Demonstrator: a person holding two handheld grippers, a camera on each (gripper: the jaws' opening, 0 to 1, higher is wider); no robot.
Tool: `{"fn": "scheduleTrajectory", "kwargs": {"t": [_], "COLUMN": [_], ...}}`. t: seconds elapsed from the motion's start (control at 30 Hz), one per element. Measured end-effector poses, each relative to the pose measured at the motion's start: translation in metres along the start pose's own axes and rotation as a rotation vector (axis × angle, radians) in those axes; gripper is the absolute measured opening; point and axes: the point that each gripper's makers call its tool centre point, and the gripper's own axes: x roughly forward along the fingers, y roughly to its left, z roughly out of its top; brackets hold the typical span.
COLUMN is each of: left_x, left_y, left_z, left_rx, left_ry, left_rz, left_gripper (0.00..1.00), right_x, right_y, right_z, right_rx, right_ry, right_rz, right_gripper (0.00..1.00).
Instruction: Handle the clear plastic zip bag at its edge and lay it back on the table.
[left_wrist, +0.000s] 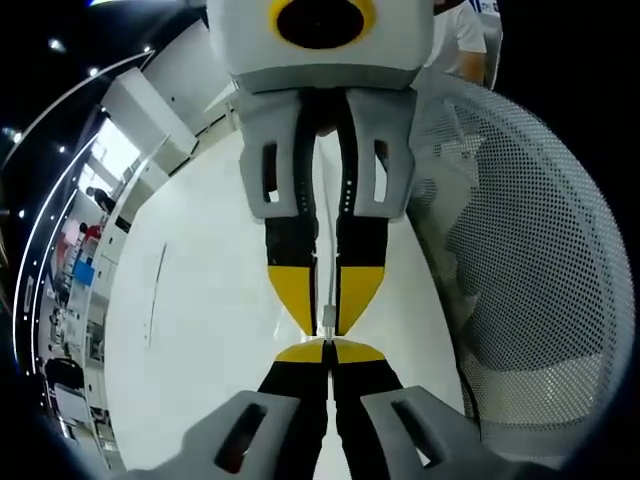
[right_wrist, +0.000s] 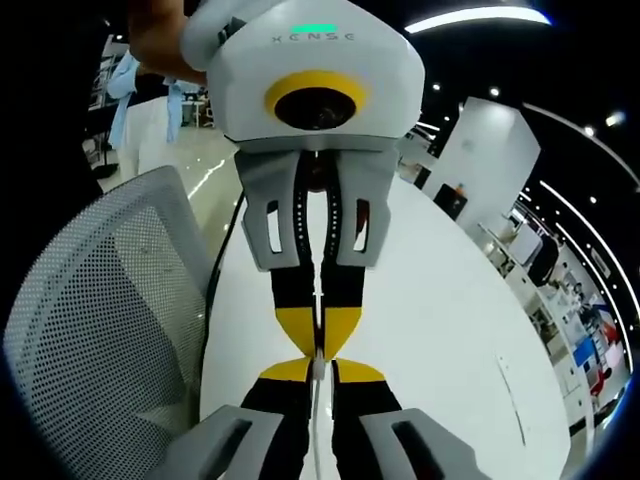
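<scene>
- Left gripper view: the left tongs (left_wrist: 327, 350) are rising from the near edge with their yellow tips clenched together, and the right tongs (left_wrist: 327, 318) are coming in from the far side, tip to tip with them and also clenched.
- Between the two pairs of tips a thin clear edge of the zip bag (left_wrist: 328, 322) is being pinched; the film is so clear and so edge-on that most of the bag cannot be made out.
- What shows of the bag is running as a narrow strip along the line of both tongs, near to far, so its long axis seems to be lying that way; which end carries the zip I cannot tell.
- Below it the white surface (left_wrist: 200, 300) is lying bare, with a mesh chair back (left_wrist: 520, 260) just beside it on the right.
- Right gripper view: the right tongs (right_wrist: 319, 362) are closing on the bag's edge (right_wrist: 318, 368), meeting the left tongs (right_wrist: 319, 345), whose jaws are likewise shut on it.
- A pale strip of the bag is trailing down between the near jaws, again aligned with the tongs; the white surface (right_wrist: 450, 330) is spreading to the right and the mesh chair back (right_wrist: 110, 300) is standing on the left.
- Judging from this, the handling step is in hand, with the bag held at its edge above the surface; laying it back is not yet done.
- The next move is likely calling for both tongs to lower together, keeping the film taut and flat, and to let go only once it is resting on the surface.
</scene>
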Motion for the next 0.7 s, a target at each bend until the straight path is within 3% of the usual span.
{"fn": "scheduleTrajectory", "kwargs": {"t": [0.7], "left_x": [0.0008], "left_y": [0.0005], "left_z": [0.0], "left_rx": [-0.024], "left_ry": [0.004], "left_rz": [-0.002], "left_gripper": [0.0], "right_x": [0.0013], "right_y": [-0.0021], "right_z": [-0.003], "right_rx": [-0.002], "right_ry": [0.015], "right_rz": [-0.001], "right_gripper": [0.0]}}
